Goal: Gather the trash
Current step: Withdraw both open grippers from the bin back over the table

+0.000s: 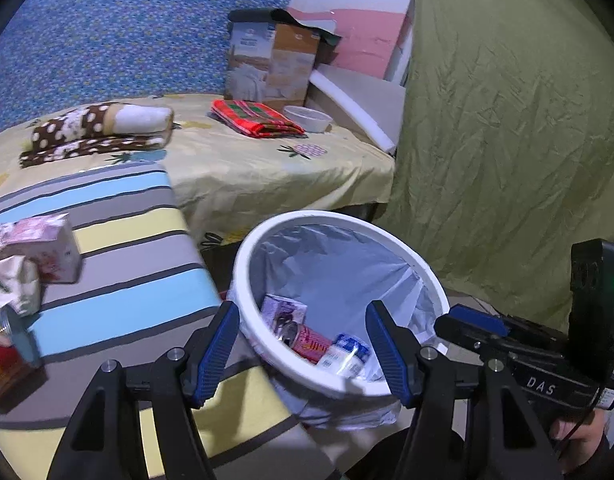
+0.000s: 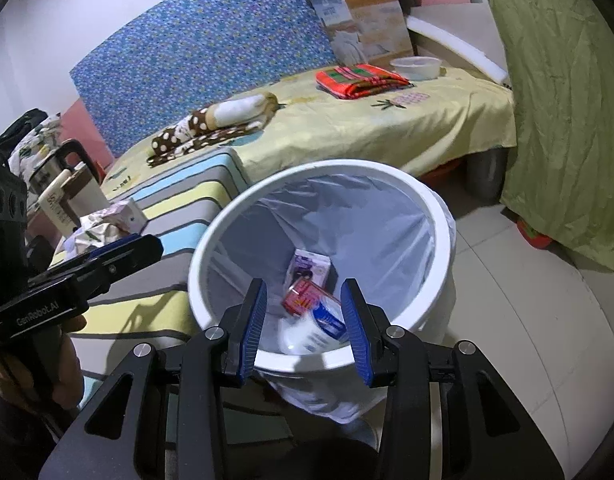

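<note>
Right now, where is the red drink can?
The red drink can lies at the bottom of the white lined trash bin, between a purple-and-white carton and a blue-and-white packet, in both wrist views.

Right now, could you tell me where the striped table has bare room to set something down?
The striped table is bare between the tissue box and its edge by the white bin. Its left end is crowded: crumpled wrappers, kettle, cup. On the bed, free sheet lies between spotted blanket and red cloth.
</note>
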{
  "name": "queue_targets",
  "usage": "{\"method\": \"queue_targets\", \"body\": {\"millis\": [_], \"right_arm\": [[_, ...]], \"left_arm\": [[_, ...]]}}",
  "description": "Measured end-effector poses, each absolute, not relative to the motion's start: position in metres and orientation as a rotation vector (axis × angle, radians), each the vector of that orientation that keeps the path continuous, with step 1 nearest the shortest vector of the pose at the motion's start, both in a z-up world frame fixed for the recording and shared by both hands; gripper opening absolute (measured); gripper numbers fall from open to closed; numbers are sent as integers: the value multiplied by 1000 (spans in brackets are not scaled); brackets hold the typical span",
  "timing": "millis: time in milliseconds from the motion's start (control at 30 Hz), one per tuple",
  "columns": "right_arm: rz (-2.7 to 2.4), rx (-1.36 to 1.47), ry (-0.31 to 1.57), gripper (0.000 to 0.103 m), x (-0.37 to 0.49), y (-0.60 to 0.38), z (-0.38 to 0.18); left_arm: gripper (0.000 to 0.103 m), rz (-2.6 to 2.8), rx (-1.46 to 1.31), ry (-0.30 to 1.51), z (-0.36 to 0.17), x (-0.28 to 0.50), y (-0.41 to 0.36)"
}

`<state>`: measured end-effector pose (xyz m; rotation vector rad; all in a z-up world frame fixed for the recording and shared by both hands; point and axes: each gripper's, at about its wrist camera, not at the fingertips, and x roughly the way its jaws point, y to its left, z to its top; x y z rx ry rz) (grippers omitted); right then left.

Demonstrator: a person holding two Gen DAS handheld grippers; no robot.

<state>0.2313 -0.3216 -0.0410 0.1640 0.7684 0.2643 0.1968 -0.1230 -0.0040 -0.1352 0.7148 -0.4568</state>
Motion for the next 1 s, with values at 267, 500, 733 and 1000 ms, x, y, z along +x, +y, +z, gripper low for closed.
{"method": "queue_targets", "body": {"millis": [267,500,733,1000], "right_arm": [[324,148,720,41,219,-301,-24],[405,115,698,41,206,-272,-16],[520,99,695,41,200,-242,-13],[566,76,722,41,197,-213,-18]], "left_arm": [[65,-344,-157,697,7,162,-82],[65,-258,-163,667,16,133,-48],[64,-175,-158,639,21,109,-19],[64,-84,-184,635,18,95,14]]}}
